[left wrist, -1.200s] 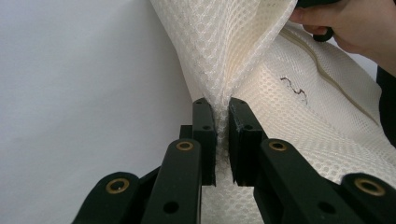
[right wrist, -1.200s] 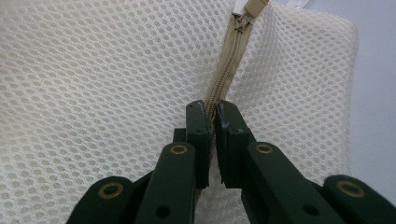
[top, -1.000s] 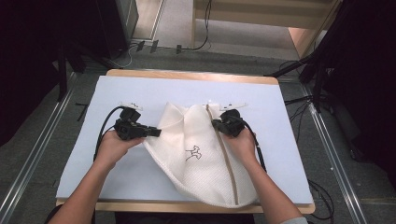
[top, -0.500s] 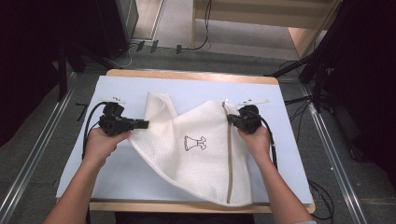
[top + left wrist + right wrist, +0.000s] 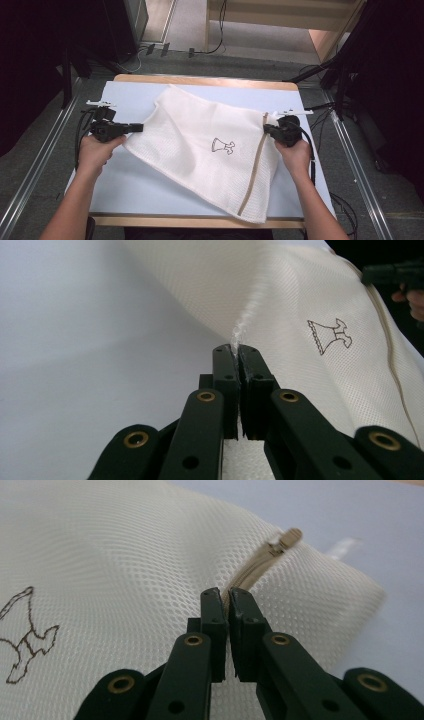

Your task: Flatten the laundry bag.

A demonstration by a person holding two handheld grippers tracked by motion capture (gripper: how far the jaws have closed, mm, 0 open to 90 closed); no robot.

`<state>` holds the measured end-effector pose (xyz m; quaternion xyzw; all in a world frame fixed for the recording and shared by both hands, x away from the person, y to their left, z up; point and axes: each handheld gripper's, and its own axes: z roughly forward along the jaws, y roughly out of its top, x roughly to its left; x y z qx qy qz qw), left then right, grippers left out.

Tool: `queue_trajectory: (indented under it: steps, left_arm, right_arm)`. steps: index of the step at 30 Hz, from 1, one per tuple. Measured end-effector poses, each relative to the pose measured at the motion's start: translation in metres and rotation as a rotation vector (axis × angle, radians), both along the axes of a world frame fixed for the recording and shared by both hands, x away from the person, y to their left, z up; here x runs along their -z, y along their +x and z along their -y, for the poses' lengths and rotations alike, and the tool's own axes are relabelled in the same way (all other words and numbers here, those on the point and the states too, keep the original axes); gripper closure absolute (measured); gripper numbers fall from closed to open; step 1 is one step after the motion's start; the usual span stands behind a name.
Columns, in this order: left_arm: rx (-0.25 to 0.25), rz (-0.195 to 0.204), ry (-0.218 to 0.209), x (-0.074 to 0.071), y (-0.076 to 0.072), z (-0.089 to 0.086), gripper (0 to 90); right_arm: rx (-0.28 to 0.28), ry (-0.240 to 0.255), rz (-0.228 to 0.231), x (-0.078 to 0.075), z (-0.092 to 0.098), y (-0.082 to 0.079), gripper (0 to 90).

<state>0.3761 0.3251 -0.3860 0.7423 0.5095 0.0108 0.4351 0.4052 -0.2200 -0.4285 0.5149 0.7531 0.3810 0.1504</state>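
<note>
— Pale blue covers the desk (image 5: 125,180), yes? Where's the mesh bag (image 5: 200,150)?

— Spread flat across the middle, slanting from the far left toward the near right corner. A small dress drawing (image 5: 223,146) sits near its centre, and a tan zipper (image 5: 254,170) runs along its right side.

— And the left gripper (image 5: 134,128)?

— At the bag's left edge; its fingers (image 5: 225,375) have just been closing and now pinch a fold of mesh.

— The right gripper (image 5: 269,130)?

— At the zipper's far end, fingers (image 5: 214,615) clenched on the mesh beside the zipper.
</note>
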Motion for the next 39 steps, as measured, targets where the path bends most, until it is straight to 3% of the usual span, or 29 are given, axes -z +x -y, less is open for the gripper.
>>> queue_trajectory:
  steps: [5, 10, 14, 15, 16, 17, 18, 22, 25, 27, 32, 37, 39]
  left_arm:
    - [-0.059, -0.028, 0.021, 0.014, 0.011, -0.015, 89.2]
    - [-0.07, -0.055, 0.038, 0.027, 0.028, -0.017, 88.8]
    - [-0.074, -0.061, 0.03, 0.031, 0.031, -0.018, 87.6]
    - [-0.075, -0.057, 0.023, 0.032, 0.031, -0.019, 80.7]
    - [-0.077, -0.053, 0.025, 0.033, 0.031, -0.02, 80.7]
    - [-0.098, -0.049, 0.034, 0.034, 0.03, -0.021, 64.4]
    - [-0.101, -0.046, 0.05, 0.033, 0.029, -0.021, 57.5]
    - [-0.103, -0.018, 0.066, 0.029, 0.023, -0.021, 46.0]
    - [-0.098, 0.014, 0.088, 0.023, 0.015, -0.015, 43.1]
    - [-0.091, 0.035, 0.104, 0.015, 0.006, -0.009, 42.9]
    - [-0.068, 0.045, 0.104, 0.003, -0.01, 0.0, 42.9]
    - [-0.058, 0.043, 0.09, 0.005, -0.025, 0.008, 44.4]
    - [-0.054, 0.04, 0.114, 0.01, -0.037, 0.014, 45.0]
  right_arm:
    - [0.013, 0.032, -0.05, 0.011, 0.015, -0.005, 87.4]
    - [0.0, 0.032, -0.069, 0.02, 0.013, -0.008, 85.6]
    - [-0.029, 0.02, -0.066, 0.024, 0.01, -0.008, 77.8]
    - [-0.056, 0.035, -0.059, 0.025, 0.011, -0.01, 66.5]
    - [-0.056, 0.035, -0.059, 0.025, 0.011, -0.01, 66.5]
    - [-0.062, 0.025, -0.033, 0.023, 0.013, -0.012, 59.9]
    - [-0.064, 0.02, -0.016, 0.021, 0.013, -0.013, 56.1]
    - [-0.043, 0.017, 0.066, 0.011, 0.021, -0.017, 50.8]
    - [-0.036, 0.029, 0.062, 0.01, 0.027, -0.016, 50.3]
    - [-0.019, 0.008, 0.048, 0.014, 0.035, -0.011, 50.7]
    - [0.023, -0.008, 0.037, 0.018, 0.048, -0.003, 54.1]
    - [0.038, -0.025, 0.013, 0.024, 0.054, 0.006, 53.8]
    - [0.053, -0.03, 0.002, 0.028, 0.055, 0.011, 51.3]
